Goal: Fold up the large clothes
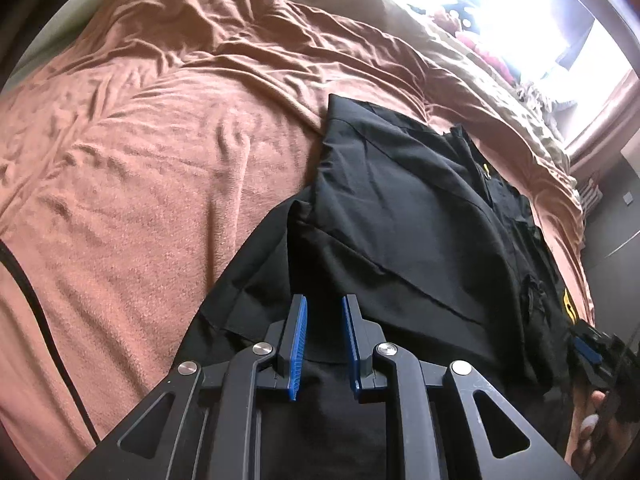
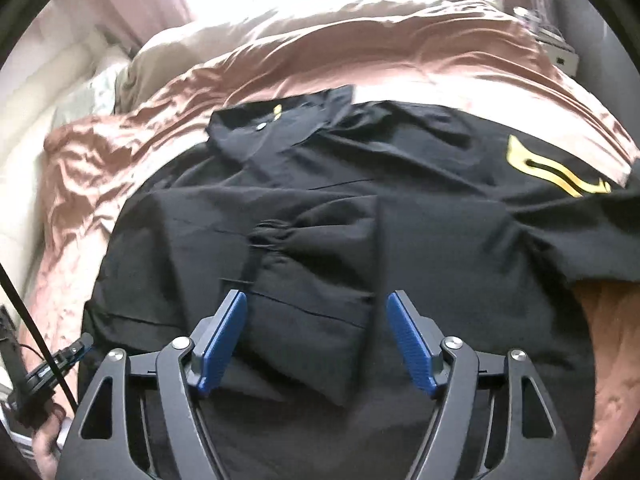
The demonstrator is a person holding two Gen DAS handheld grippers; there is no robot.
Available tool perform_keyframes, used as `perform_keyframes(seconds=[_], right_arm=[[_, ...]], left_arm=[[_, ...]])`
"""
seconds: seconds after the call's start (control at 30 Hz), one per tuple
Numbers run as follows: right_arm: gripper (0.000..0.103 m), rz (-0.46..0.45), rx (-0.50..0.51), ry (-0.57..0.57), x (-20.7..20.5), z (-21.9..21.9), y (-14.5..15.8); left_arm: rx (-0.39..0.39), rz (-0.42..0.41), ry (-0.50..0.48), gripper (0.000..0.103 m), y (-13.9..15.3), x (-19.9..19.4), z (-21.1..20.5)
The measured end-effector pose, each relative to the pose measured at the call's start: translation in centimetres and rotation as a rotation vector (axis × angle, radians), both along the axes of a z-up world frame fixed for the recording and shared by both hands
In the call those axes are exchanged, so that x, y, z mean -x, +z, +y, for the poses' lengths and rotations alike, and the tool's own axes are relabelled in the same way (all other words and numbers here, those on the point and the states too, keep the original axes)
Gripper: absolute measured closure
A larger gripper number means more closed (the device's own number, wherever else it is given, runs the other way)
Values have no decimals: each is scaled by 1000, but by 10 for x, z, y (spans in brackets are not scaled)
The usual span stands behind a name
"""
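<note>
A large black shirt (image 1: 400,208) with a collar and a yellow logo lies on the bed, its sleeves folded inward over the body. It also shows in the right wrist view (image 2: 360,208), with the yellow logo (image 2: 556,168) at the right. My left gripper (image 1: 324,304) hovers over the shirt's near edge, jaws a little apart with nothing between them. My right gripper (image 2: 316,300) is wide open just above the folded sleeve (image 2: 312,280). The right gripper also shows at the right edge of the left wrist view (image 1: 600,352).
The bed is covered by a wrinkled salmon-pink blanket (image 1: 140,160), with a beige duvet (image 1: 460,52) and pillows toward the bright window. A black cable (image 1: 36,304) runs along the left. The other hand and gripper show at the lower left of the right wrist view (image 2: 44,376).
</note>
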State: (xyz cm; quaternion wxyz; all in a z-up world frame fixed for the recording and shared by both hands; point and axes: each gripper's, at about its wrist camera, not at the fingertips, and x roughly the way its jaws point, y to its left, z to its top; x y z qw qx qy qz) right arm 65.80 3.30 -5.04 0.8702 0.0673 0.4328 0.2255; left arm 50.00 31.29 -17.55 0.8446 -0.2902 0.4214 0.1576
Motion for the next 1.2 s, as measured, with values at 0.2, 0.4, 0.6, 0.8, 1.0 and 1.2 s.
perform_keyframes(seconds=[0.2,0.4,0.6,0.8,1.0,1.2], right_arm=[[32,5,138,71,-10,55,-12],[32,-43,367,75,-18,84,-36],[32,-55,373,-49,-39,39,-34],[32,-66,315,-253,-51,-47,-15],[32,78,11,-318,-48,-134,-22],[50,265,-237,-236,-59,-144,-66]], left_arm=[[-3,26,-13,84,-7,-6,2],[-9,34,-17,84,-9,-8,3],[-4,39,-11,84,-11,-9,4],[-5,23,2,84,-8,-4,8],[-5,8,13,84,-3,1,8],[-37,12,18,84,0,1,4]])
